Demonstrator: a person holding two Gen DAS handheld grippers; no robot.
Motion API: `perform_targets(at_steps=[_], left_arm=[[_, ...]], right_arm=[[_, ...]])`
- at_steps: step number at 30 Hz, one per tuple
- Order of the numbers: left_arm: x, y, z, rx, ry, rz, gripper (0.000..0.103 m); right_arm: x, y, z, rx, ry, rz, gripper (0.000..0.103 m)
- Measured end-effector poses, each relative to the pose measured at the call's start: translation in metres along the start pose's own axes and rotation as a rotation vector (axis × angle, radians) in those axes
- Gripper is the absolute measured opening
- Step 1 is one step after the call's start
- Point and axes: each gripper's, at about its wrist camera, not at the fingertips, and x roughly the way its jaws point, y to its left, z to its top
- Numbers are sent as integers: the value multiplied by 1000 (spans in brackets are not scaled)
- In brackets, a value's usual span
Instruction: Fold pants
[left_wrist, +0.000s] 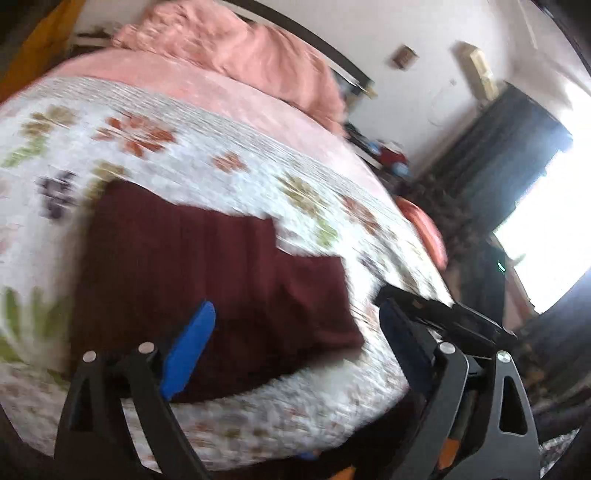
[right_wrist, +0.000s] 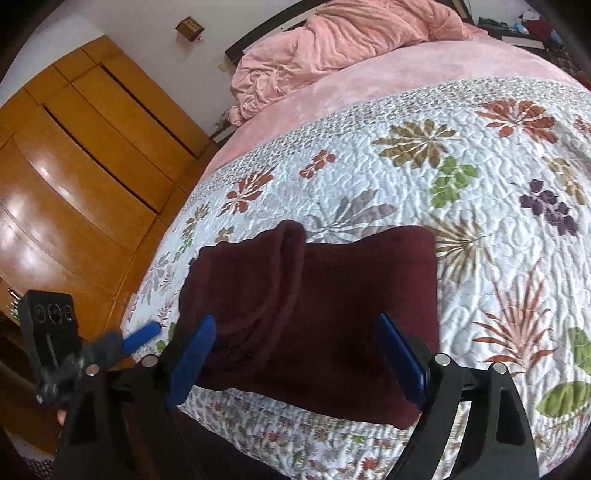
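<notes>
Maroon pants (right_wrist: 314, 314) lie folded into a compact block on the quilt (right_wrist: 480, 229), directly ahead of my right gripper (right_wrist: 295, 354) and between its spread blue fingers (right_wrist: 192, 354). Nothing is held there; the jaws stand wide apart and I see only cloth beyond them. A rolled ridge of the fabric runs away from me, just left of the gripper's centre line, and the near edge of the block sits close to the quilt's front edge.

From my left gripper (left_wrist: 295, 339) the pants (left_wrist: 207, 280) sit ahead and slightly to the left, with a stepped far edge. This view is smeared by motion blur, so finer folds are hard to read. Its jaws are also wide apart and grip nothing; the left finger (left_wrist: 188, 350) overlaps the cloth in the picture, though I cannot tell whether it touches.

In the right view the left gripper (right_wrist: 142, 338) shows low on my left, off the quilt's corner, blurred.

Farther ahead of both lies a crumpled pink blanket (right_wrist: 347, 48). A wooden wardrobe (right_wrist: 85, 177) stands to the left of the right gripper, and a bright window (left_wrist: 546, 229) to the right of the left one.
</notes>
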Motion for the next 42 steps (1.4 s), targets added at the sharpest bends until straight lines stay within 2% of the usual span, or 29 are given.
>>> perform_targets(at_steps=[1,2,3,4,6,8,10,15,20,23,25,28,31,35,38,40,42], left_arm=[[-2,8,2,-7,-10,54,90],[-2,20,5,-22,-12,132,90],[1,34,6,-41,-3,243,90],[4,45,6,-50,8,312,90],[12,63,3,-61,31,395,89],[23,75,-3,-67,74,432,89],[37,83,-11,-69,113,439,88],[39,96,-21,-133,103,399,91],[38,87,-19,-74,98,417,91],[25,84,-14,-74,69,385,90],[18,82,-12,-66,52,392,90],[11,84,-9,-81,54,379,90],[6,90,-10,-112,50,381,90],[3,101,-14,-157,60,381,90],[4,108,-17,-190,69,375,90],[5,110,-19,-202,78,372,90],[5,111,-20,-208,80,367,90]], right_arm=[[2,2,0,0,6,2,89],[6,4,0,-1,16,8,89],[9,6,0,-1,24,14,89],[12,8,-1,-1,33,21,89],[18,11,-3,-2,52,32,89],[26,13,-6,-7,75,13,89],[34,11,-8,-10,101,-12,89],[62,-8,-23,-8,183,-85,89],[62,-3,-23,-52,178,-106,89],[51,3,-14,-27,144,-60,89],[45,6,-8,1,125,2,94],[54,12,4,57,166,96,97],[73,14,6,67,215,51,97],[89,14,0,89,262,84,96],[100,16,-6,103,277,118,87],[105,18,-8,110,291,155,69],[115,21,-9,134,317,185,64]])
